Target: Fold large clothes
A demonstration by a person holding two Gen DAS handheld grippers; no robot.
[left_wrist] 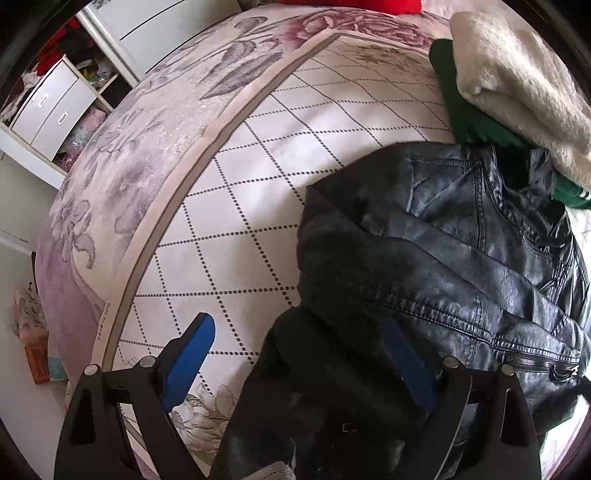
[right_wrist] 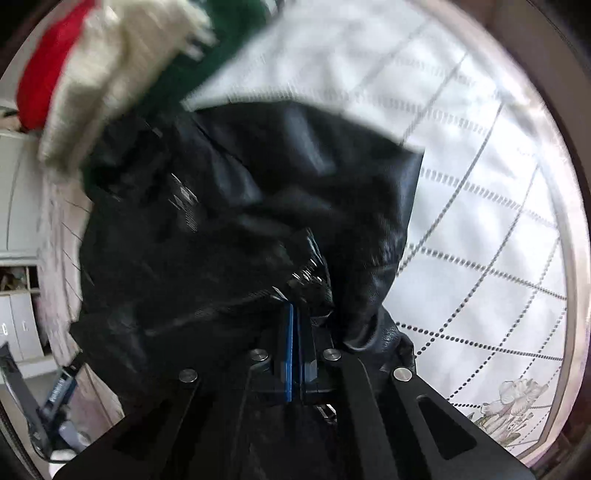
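Note:
A black leather jacket lies crumpled on the quilted bed cover. My left gripper is open, its blue-padded fingers spread wide, with a fold of the jacket's dark lining lying between them and over the right pad. In the right wrist view the same jacket fills the middle, blurred by motion. My right gripper is shut on a bunched edge of the jacket near its zipper, blue pads pressed together.
Folded cream, green and red clothes are stacked at the bed's far side, touching the jacket. White drawers and shelves stand beyond the bed's left edge. The bed's floral border curves along the left.

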